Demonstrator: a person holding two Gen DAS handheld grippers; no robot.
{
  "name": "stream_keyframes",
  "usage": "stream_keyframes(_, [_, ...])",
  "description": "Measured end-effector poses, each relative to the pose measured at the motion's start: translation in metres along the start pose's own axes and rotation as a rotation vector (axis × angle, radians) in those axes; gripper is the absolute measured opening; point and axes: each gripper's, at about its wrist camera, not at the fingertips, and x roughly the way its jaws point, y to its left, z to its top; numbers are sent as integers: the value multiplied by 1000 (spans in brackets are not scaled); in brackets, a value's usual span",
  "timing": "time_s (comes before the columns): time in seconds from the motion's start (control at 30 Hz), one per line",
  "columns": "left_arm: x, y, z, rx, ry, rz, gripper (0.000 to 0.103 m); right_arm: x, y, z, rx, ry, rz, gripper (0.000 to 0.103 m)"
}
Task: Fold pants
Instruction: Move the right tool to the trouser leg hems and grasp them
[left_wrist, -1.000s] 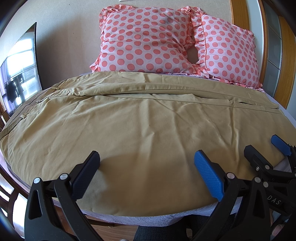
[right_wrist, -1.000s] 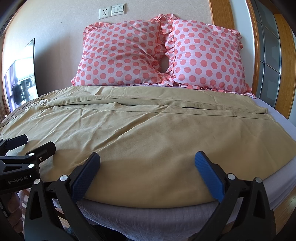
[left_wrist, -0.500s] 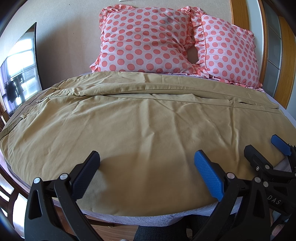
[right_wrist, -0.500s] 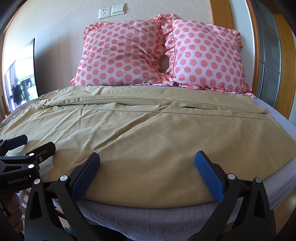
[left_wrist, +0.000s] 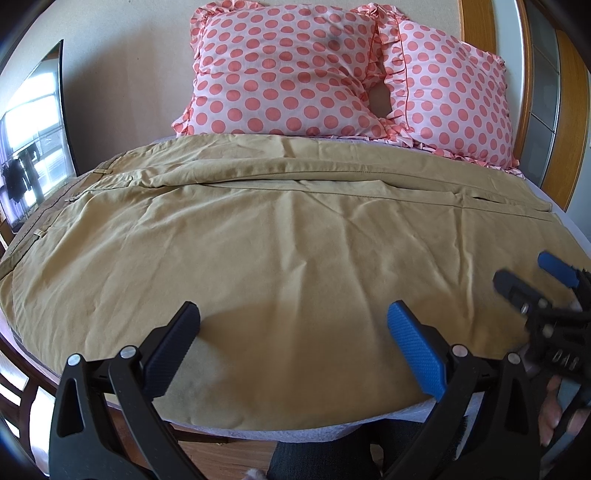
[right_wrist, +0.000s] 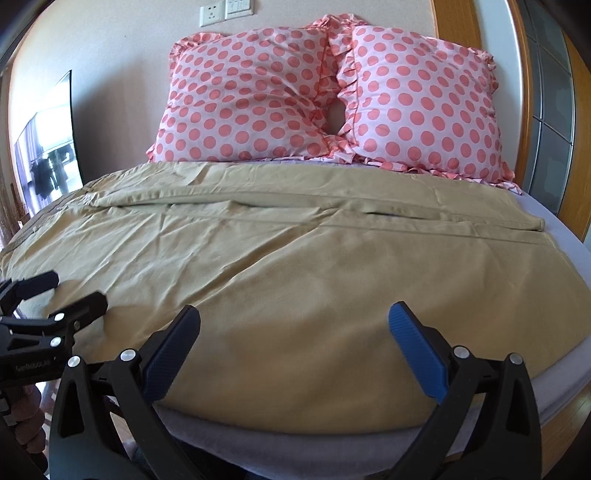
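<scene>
The right gripper is on the move: a second ago it sat level, and now its view has tilted and pushed in over the near edge of the bed, and in the left view it shows blurred at the right border. The left gripper has hardly shifted, its view of the cloth the same as a second back.

Both sets of fingers are spread wide, nothing between them. Neither touches the cloth as far as can be seen.

The pants, tan and thin, lie flat across the bed, long axis running left to right, parallel to the near edge. The waistband with its belt loops sits toward the bed's left edge; the leg hems reach toward the right edge. One leg lies toward the pillows, the other toward the near edge, a long seam dividing them. Light creases fan across the near leg.

The relation that counts: the near long edge of the pants runs right under both grippers, straight ahead of the fingers and a little below. The left gripper hangs nearer the waistband end, the right nearer the hems. My read is a lengthwise fold comes first, with each gripper pinching the near edge on its own side. Thin fabric, so a pinch may catch the bed sheet beneath it.
</scene>
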Motion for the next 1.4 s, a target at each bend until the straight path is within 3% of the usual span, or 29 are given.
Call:
stream_keyframes(0.1, [-5, 15, 19, -42, -18, -43, 101, -6, -40, 37, 64, -75, -89, 102])
stream_keyframes(0.2, [-8, 29, 49, -55, -100, 6, 101, 9, -95, 85, 180, -66, -162, 102])
stream_keyframes(0.37, [12, 50, 98, -79, -138, 107, 101, 81, -180, 141, 355, 67, -333, 100])
stream_keyframes(0.43, [26, 58, 109, -92, -114, 118, 101, 120, -209, 154, 425, 145, -377, 87])
stream_keyframes(0.5, [38, 66, 115, -120, -95, 95, 101, 155, -234, 160, 503, 214, -406, 76])
stream_keyframes(0.73, [68, 82, 108, -197, -22, -24, 101, 247, -284, 172, 706, 360, -525, 75])
stream_keyframes(0.9, [75, 91, 106, -253, 12, -82, 101, 274, -285, 176, 607, 375, -667, 75])
stream_keyframes(0.93, [76, 93, 106, -265, 17, -90, 101, 273, -282, 173, 592, 348, -662, 72])
stream_keyframes(1.03, [81, 98, 106, -299, 39, -110, 101, 258, -283, 166, 583, 305, -641, 29])
stream_keyframes(1.13, [86, 103, 105, -331, 59, -122, 101, 241, -297, 155, 626, 279, -545, 9])
stream_keyframes(1.23, [86, 107, 103, -356, 59, -131, 101, 197, -299, 136, 731, 181, -411, 5])
stream_keyframes(1.4, [81, 105, 103, -349, 30, -139, 101, 89, -274, 96, 824, -16, -195, 5])
